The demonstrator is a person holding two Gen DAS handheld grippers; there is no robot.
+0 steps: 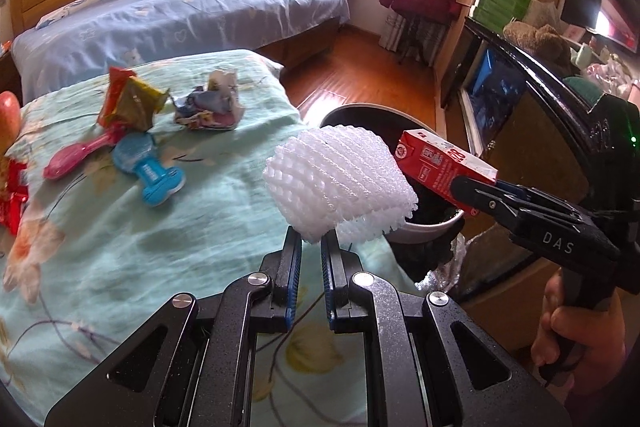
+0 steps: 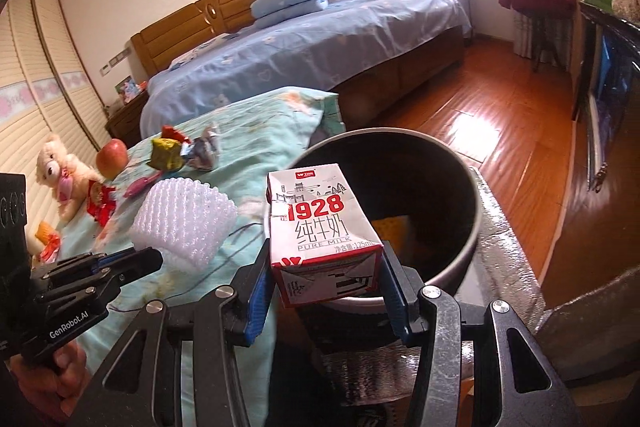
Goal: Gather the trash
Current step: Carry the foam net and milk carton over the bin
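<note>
While both hands hold their tools near the bin (image 2: 460, 267), each one carries a piece of trash. Left gripper (image 1: 311, 243): jaws pressed nearly together, pinching the bottom edge of a white foam net (image 1: 340, 183), which stands up over the right edge of the green quilt (image 1: 140, 247), just beside the bin's rim. Right gripper (image 2: 326, 291): jaws part spread, clamped on the two sides of a small milk carton (image 2: 324, 235), red and white, marked 1928; carton held upright over the near rim of the bin. Bin is round, dark inside, with something yellow at the bottom, possibly paper; view too dim to be sure.

Left on the quilt, further back: a crumpled red and yellow wrapper (image 1: 128, 103), a crumpled blue and white wrapper (image 1: 210, 103), a pink spoon (image 1: 80, 155), a blue clip (image 1: 150, 171). Far left of the quilt: an apple (image 2: 113, 158) and a teddy bear (image 2: 60, 175). Blue bed (image 2: 300, 55) beyond, wooden floor (image 2: 500, 115) to the right.
</note>
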